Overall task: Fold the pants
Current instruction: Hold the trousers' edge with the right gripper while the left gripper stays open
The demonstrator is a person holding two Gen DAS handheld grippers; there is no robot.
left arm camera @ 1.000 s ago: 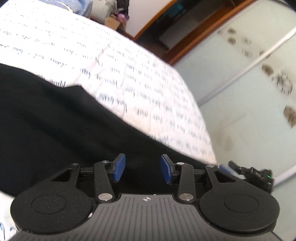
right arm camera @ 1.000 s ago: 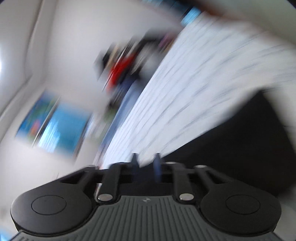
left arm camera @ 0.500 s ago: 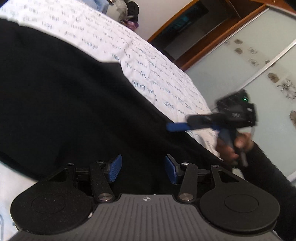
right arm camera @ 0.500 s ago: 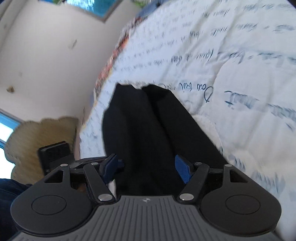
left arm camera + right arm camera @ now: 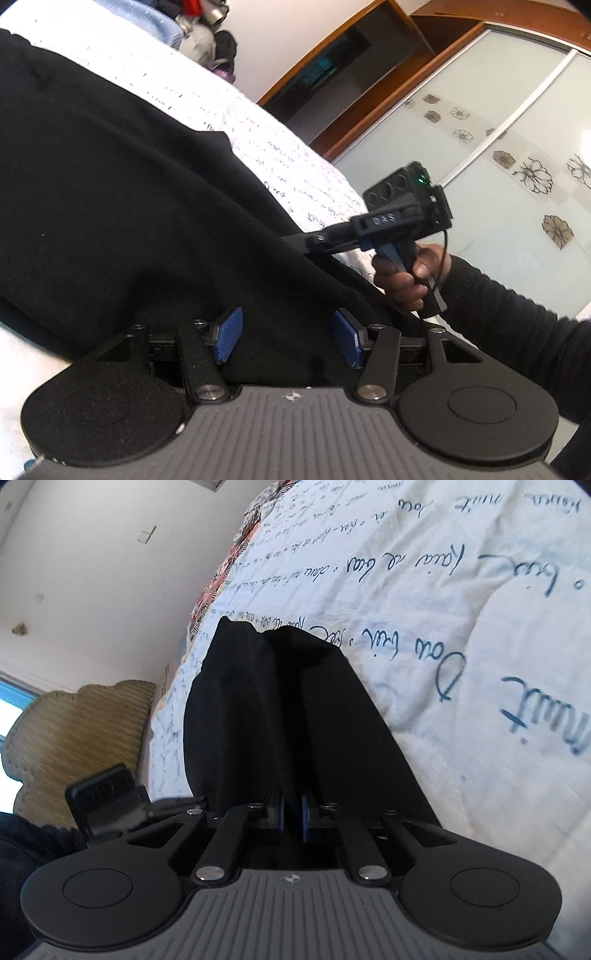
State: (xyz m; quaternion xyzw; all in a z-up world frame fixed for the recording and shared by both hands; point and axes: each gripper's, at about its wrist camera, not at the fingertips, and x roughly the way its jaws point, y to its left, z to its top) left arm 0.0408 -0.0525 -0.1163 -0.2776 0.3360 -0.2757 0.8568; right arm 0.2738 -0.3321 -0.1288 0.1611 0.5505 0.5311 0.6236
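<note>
Black pants (image 5: 129,221) lie spread across a white bed cover (image 5: 258,122) printed with handwriting. My left gripper (image 5: 286,338) hovers low over the near edge of the pants; its jaws are opening, the blue pads stand apart and the black cloth lies under the gap, unpinched. To its right, a hand (image 5: 406,273) holds my right gripper (image 5: 295,242) against the edge of the pants. In the right wrist view, the right gripper (image 5: 294,814) is shut on a fold of the pants (image 5: 295,709), whose two legs stretch away over the cover (image 5: 443,609). The left gripper (image 5: 192,802) shows at the left.
Frosted sliding wardrobe doors (image 5: 498,147) with flower prints stand past the bed's right side. A heap of clothes (image 5: 199,33) sits at the far end. A beige padded headboard (image 5: 74,731) and a patterned blanket edge (image 5: 221,576) border the bed.
My right gripper swung across to the edge of the pants and closed on the cloth. The left gripper sank closer to the pants and its pads spread wider.
</note>
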